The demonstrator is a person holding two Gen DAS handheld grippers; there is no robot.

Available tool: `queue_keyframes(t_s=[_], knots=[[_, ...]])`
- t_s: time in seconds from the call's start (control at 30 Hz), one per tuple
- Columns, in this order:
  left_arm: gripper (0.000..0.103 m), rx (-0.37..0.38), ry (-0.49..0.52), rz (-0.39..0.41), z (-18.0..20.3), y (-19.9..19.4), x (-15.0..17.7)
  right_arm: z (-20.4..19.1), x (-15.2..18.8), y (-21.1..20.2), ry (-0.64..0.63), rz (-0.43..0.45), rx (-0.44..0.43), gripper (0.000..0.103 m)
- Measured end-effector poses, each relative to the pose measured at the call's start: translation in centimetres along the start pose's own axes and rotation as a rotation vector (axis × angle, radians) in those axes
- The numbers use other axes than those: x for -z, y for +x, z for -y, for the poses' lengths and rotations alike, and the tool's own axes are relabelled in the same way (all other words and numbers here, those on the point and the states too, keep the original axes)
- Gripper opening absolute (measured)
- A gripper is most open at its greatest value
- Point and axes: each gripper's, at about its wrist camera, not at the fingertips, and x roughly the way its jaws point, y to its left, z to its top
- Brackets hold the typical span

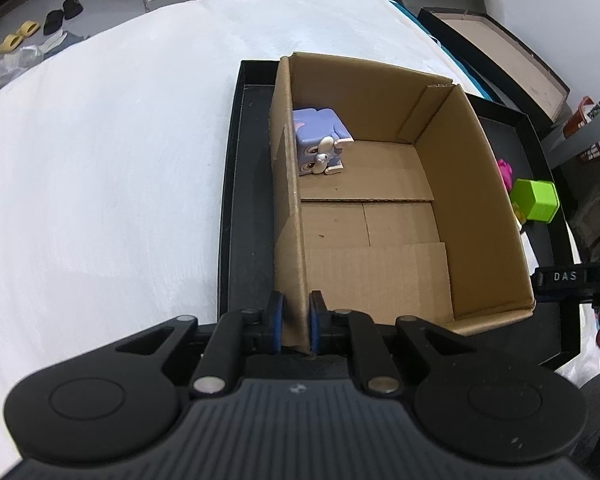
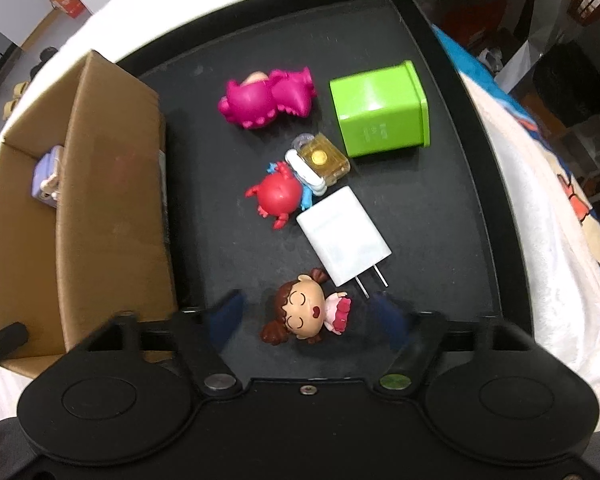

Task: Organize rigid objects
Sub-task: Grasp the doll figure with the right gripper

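My left gripper (image 1: 296,308) is shut on the near left wall of an open cardboard box (image 1: 288,200), which stands in a black tray (image 1: 236,200). A purple cube toy (image 1: 320,140) lies inside the box at its far left. In the right wrist view, my right gripper (image 2: 308,308) points down over the tray (image 2: 440,220). A brown-haired girl figurine (image 2: 304,314) in a pink dress lies between its blurred fingers. The pads stand apart from it on both sides, so the gripper is open. The box (image 2: 112,200) is to the left.
On the tray beyond the figurine lie a white plug charger (image 2: 342,236), a red crab toy (image 2: 280,196), a clear yellow trinket (image 2: 322,158), a magenta dinosaur (image 2: 266,98) and a green box (image 2: 380,108). The tray sits on a white bed cover (image 1: 100,160).
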Motion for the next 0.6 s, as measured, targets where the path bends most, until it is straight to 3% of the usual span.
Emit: queue_keyframes(t_s=[0.6], knots=[[0.013, 0.028, -0.018, 0.021, -0.5, -0.5, 0.1, 0.5, 0.6, -2.6, -0.012, 0.036, -0.019, 0.043]])
